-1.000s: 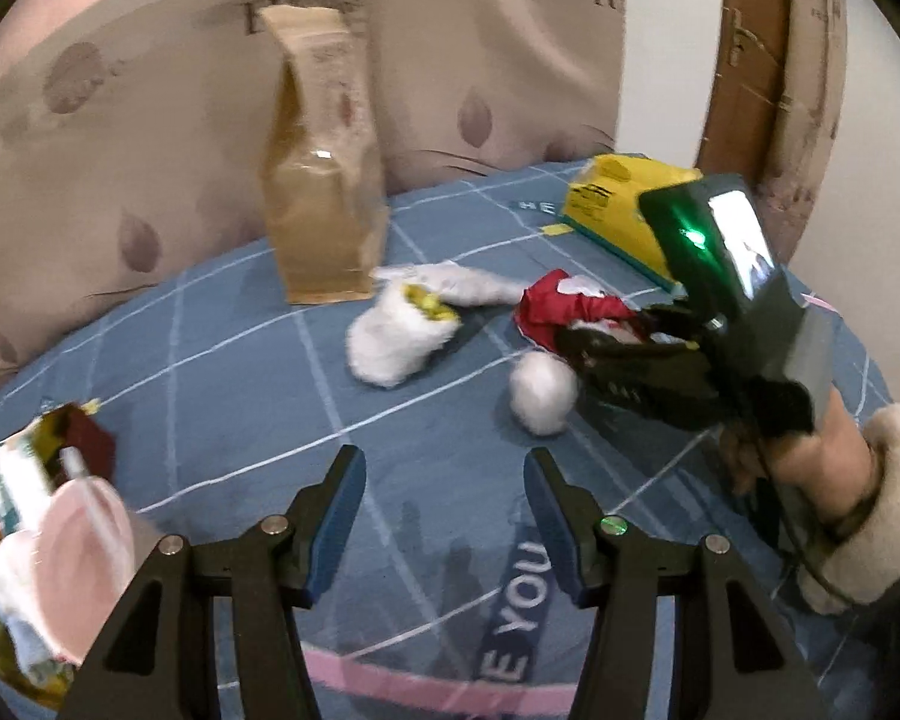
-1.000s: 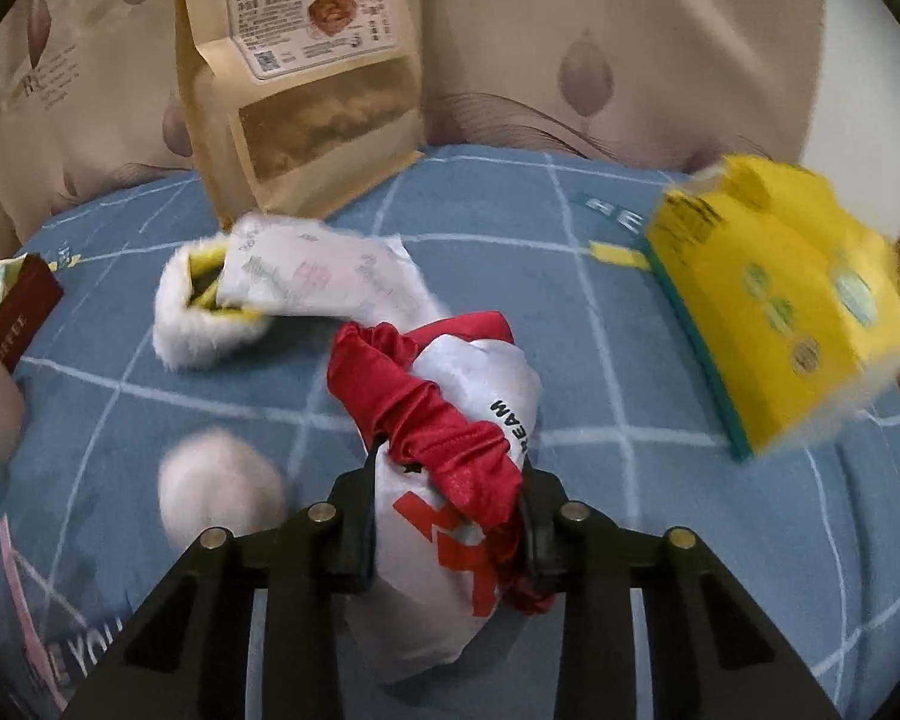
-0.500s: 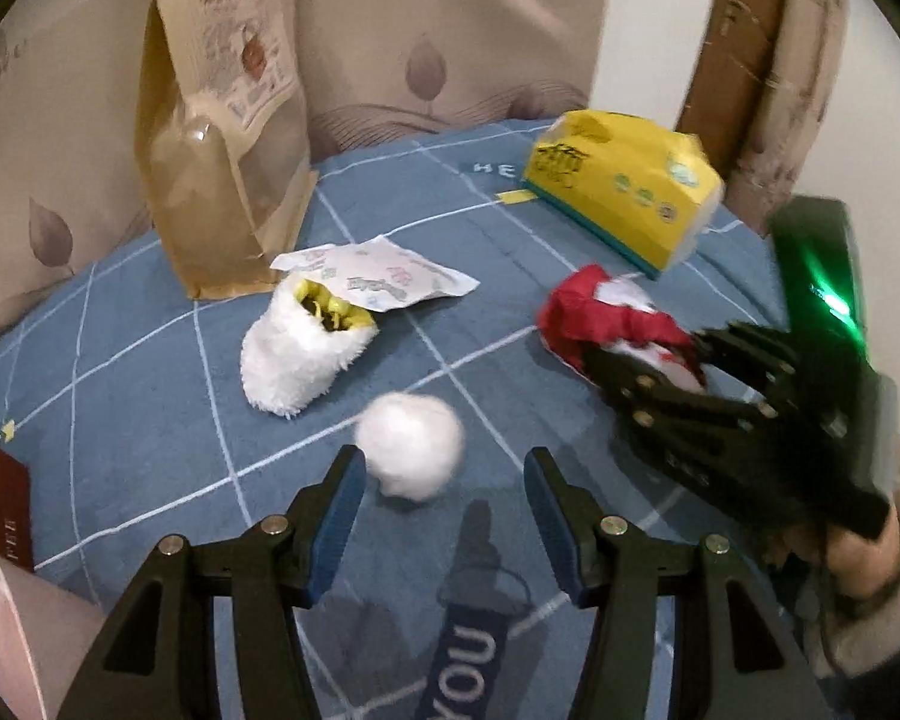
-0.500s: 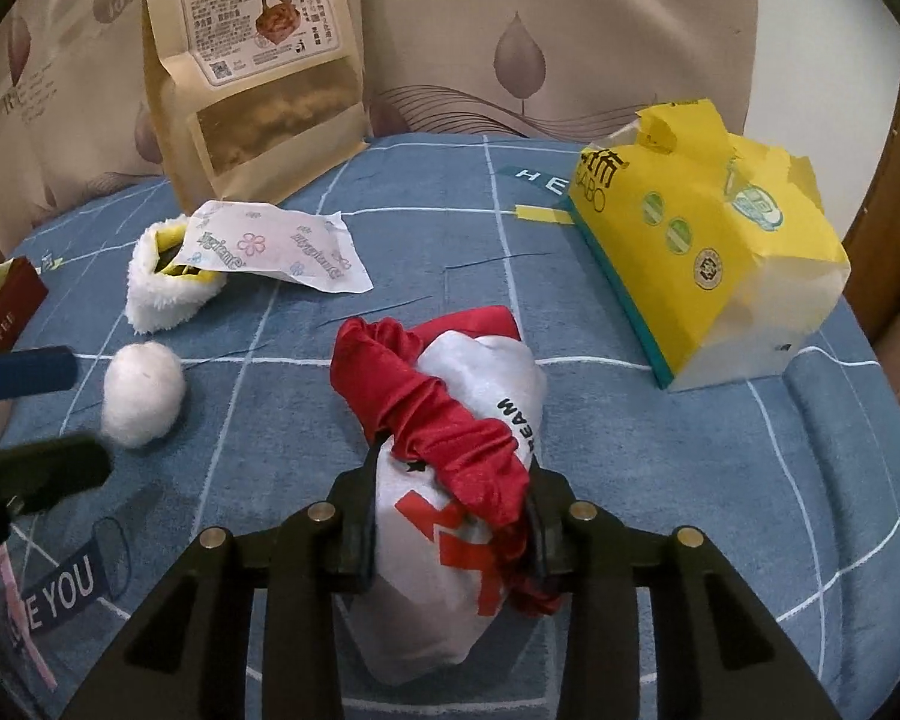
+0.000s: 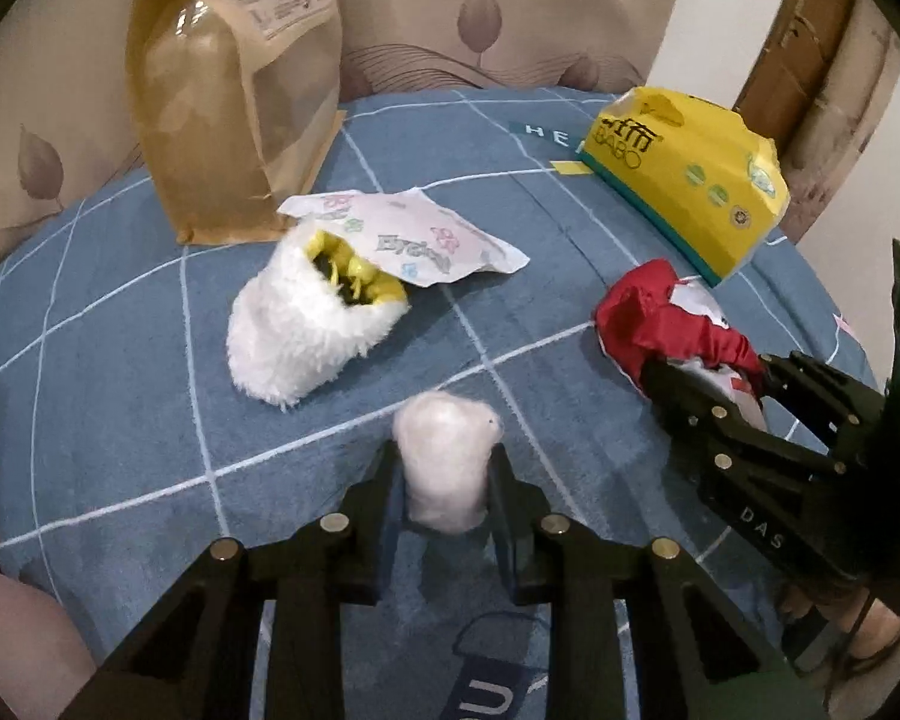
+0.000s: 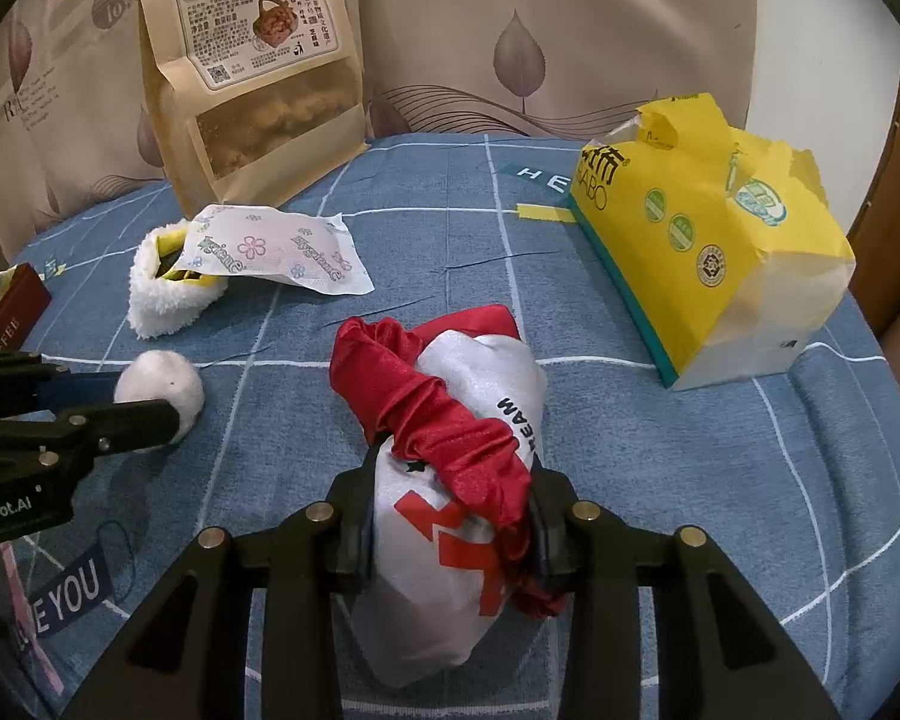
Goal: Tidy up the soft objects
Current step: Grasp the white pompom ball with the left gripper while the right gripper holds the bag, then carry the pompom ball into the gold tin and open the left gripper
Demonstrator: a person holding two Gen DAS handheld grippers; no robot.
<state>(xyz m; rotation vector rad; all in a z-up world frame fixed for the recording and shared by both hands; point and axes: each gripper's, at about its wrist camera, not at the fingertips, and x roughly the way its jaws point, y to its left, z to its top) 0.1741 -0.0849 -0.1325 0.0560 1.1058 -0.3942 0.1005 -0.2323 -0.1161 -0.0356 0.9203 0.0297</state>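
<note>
Partly hidden between left tool (image 5: 447,474) fingers: white pompom (image 5: 447,456).

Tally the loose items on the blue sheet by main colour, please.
White: 3 (pom-pom, fluffy pouch, wipe packet)
Yellow: 1 (tissue pack)
Brown: 1 (snack bag)
Red and white: 1 (cloth bundle)
Total: 6

The right gripper (image 6: 450,516) squeezes a red and white cloth bundle (image 6: 456,450) on the blue bedsheet (image 6: 630,420). At the left edge, the left gripper (image 6: 150,402) seems to close on a white fluffy ball (image 6: 165,387). A yellow tissue pack (image 6: 702,252) lies right of the bundle.
</note>
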